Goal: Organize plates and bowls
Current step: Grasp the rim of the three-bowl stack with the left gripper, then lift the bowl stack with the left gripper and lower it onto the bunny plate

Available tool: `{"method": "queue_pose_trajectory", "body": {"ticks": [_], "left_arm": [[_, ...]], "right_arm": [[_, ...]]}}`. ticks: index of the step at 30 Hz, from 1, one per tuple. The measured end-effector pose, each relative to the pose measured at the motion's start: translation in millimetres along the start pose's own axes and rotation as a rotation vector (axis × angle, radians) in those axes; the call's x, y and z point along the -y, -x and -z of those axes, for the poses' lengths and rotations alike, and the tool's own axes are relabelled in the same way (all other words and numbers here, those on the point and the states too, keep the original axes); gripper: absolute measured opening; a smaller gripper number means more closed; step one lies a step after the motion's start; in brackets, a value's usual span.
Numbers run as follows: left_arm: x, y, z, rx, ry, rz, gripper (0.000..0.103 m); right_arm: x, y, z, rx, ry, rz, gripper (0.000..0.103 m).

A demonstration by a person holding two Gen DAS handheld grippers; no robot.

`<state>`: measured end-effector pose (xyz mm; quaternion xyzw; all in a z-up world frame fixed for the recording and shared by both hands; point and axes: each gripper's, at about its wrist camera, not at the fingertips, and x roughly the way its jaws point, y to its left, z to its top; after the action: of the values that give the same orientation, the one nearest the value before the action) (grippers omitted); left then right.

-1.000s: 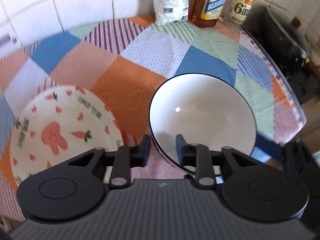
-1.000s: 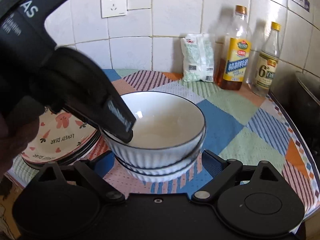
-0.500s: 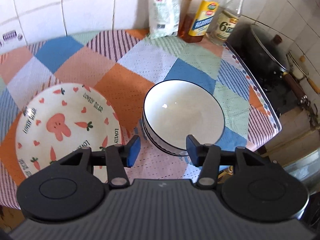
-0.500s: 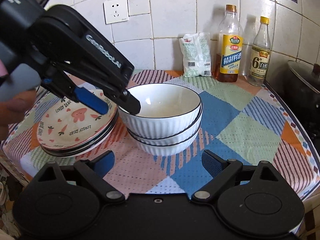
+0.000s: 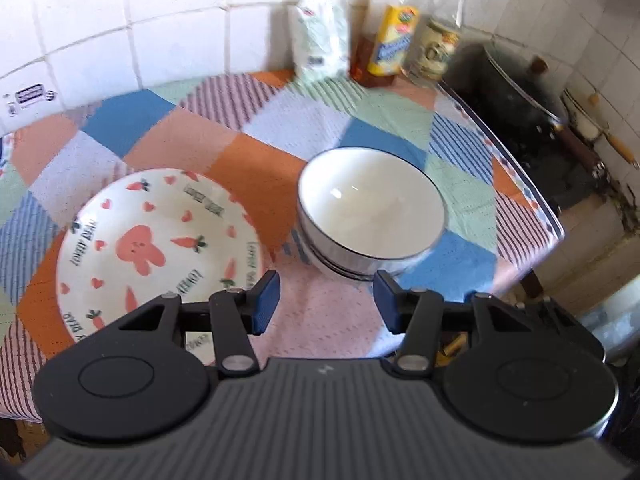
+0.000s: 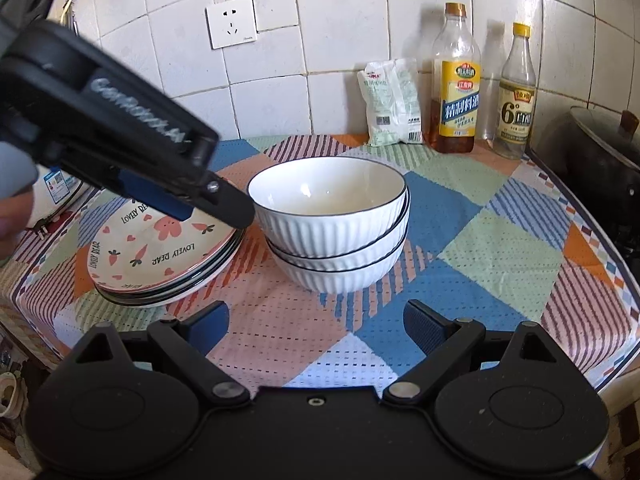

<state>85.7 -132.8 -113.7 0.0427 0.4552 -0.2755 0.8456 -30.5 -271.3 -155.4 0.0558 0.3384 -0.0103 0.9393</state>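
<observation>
My left hand-held gripper (image 5: 326, 300) has just been opening; its jaws stand partly apart with nothing between them, hovering low in the left wrist view just short of the stack of bowls (image 5: 370, 216). In the right wrist view the same gripper reaches in from the upper left, its tip beside the top bowl's rim and above the plates (image 6: 160, 256). My right hand-held gripper (image 6: 316, 326) sits at the bottom of its frame, jaws wide apart and empty, near the front edge of the surface (image 6: 460, 256).

Three white ribbed bowls with dark rims are nested at centre frame on the patchwork cloth. Just left of them lies a stack of plates, the top one printed with a rabbit and carrots. At the tiled wall in the upper right stand a white packet (image 6: 394, 102) and two bottles (image 6: 456, 80).
</observation>
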Motion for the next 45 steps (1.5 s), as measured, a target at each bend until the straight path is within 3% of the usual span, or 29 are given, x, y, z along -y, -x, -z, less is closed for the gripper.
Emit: {"method": "queue_pose_trajectory", "body": {"ticks": [4, 9, 21, 27, 32, 41, 45], "left_arm": [[-25.5, 2.2, -1.0, 0.058, 0.09, -0.008, 0.05], [-53.6, -15.6, -7.7, 0.046, 0.22, 0.114, 0.05], [-41.0, -51.6, -8.7, -0.017, 0.195, 0.206, 0.053], [-39.8, -75.5, -13.7, -0.073, 0.248, 0.251, 0.053], [-34.7, -88.6, -20.0, -0.104, 0.266, 0.247, 0.055], [-30.4, -102.3, -30.4, -0.14, 0.237, 0.187, 0.054], [-9.6, -98.0, -35.8, -0.15, 0.108, 0.116, 0.055]], "right_arm": [[5.4, -7.0, 1.3, -0.006, -0.058, -0.047, 0.096], [9.7, -24.6, 4.7, 0.006, -0.043, -0.059, 0.096], [25.6, -78.0, 9.1, 0.034, -0.007, -0.034, 0.096], [26.6, -91.3, 4.5, 0.036, 0.057, -0.037, 0.097], [26.4, -104.6, -0.5, 0.044, 0.111, -0.055, 0.097], [24.7, -116.7, -7.1, 0.066, 0.061, -0.06, 0.1], [28.3, -122.1, -9.3, 0.072, 0.059, -0.076, 0.103]]}}
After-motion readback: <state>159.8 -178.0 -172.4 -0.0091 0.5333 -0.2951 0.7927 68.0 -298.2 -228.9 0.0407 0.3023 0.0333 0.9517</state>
